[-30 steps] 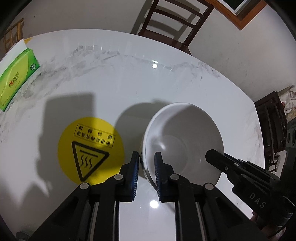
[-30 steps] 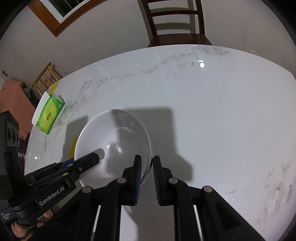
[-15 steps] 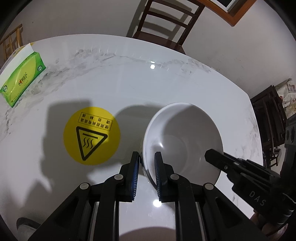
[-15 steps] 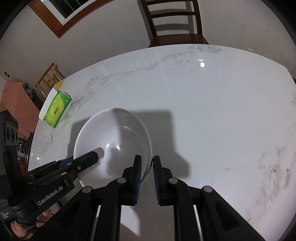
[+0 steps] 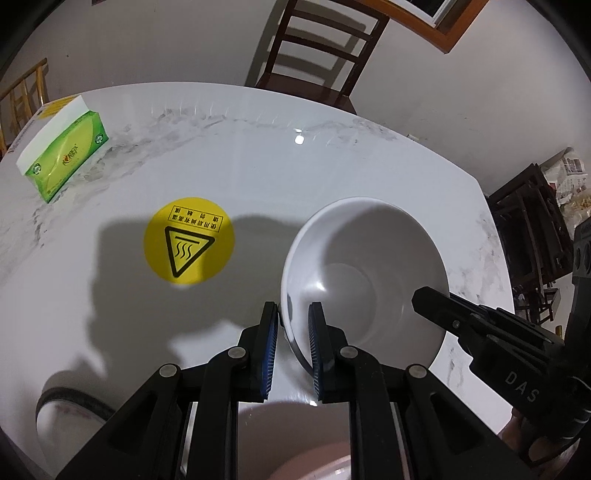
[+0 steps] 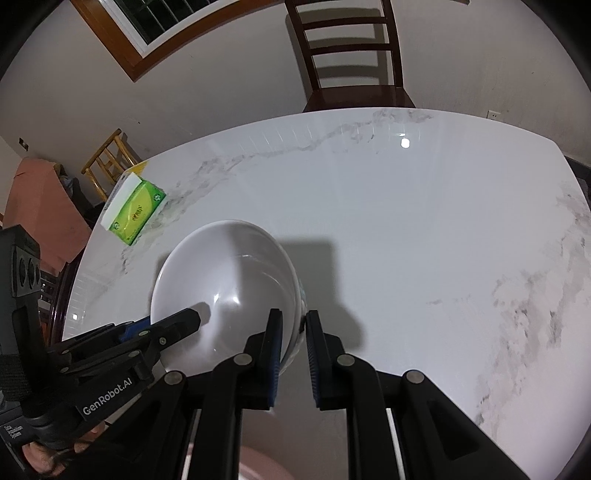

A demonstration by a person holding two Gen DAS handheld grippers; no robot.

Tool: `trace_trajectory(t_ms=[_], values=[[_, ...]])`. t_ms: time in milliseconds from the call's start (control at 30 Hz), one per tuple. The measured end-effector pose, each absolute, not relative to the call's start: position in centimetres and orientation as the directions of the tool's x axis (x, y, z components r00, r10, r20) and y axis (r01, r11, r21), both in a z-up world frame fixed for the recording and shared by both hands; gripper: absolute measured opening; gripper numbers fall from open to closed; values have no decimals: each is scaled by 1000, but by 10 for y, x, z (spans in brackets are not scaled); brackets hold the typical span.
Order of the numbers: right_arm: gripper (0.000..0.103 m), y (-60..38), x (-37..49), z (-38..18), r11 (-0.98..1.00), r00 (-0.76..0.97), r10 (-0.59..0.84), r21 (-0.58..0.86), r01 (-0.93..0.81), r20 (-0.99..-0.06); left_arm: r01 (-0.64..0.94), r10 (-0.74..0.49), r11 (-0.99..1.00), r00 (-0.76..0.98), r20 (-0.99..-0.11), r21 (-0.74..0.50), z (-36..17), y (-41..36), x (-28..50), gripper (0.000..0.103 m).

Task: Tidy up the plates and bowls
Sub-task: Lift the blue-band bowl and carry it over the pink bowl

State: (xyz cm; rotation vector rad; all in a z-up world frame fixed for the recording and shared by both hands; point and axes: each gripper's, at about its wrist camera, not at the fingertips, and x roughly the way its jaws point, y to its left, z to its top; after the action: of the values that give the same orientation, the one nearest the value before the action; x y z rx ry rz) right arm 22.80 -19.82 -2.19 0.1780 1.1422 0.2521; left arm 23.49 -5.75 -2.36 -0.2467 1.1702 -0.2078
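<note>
White bowl [image 5: 364, 273] clamped by left gripper [image 5: 291, 347] "GenRobot.AI", right gripper [image 6: 293, 354] "DAS".

The white bowl [image 5: 369, 273] was glossy and empty, tilted, held off the marble table [image 5: 258, 155] by opposite rim edges.

White bowl [image 5: 369, 266]; grey-veined white table [image 5: 258, 166]; green tissue box [image 5: 66, 155]; yellow sticker [image 5: 189, 244].

White marbled counter [image 6: 424, 229], dark wooden chair [image 6: 354, 59] at its far edge, plain pale wall [image 6: 221, 85], wood-framed window [image 6: 147, 33] far left, bamboo stool [image 6: 110, 162] left, ceiling light reflected on counter.
</note>
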Motion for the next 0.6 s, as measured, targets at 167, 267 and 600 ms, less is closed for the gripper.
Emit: trace_trajectory(t_ms=[167, 267, 600], values=[[14, -196, 209, -10, 959, 403, 282, 258, -114, -871, 44, -289, 954, 387, -876, -295, -12, -55, 216, 13], [14, -195, 198, -3, 960, 415, 280, 255, -117, -866, 54, -289, 955, 401, -869, -293, -3, -55, 204, 14], [14, -190, 154, 17, 965, 459, 261, 225, -132, -850, 75, -304, 951, 417, -856, -301, 12, -51, 169, 14]])
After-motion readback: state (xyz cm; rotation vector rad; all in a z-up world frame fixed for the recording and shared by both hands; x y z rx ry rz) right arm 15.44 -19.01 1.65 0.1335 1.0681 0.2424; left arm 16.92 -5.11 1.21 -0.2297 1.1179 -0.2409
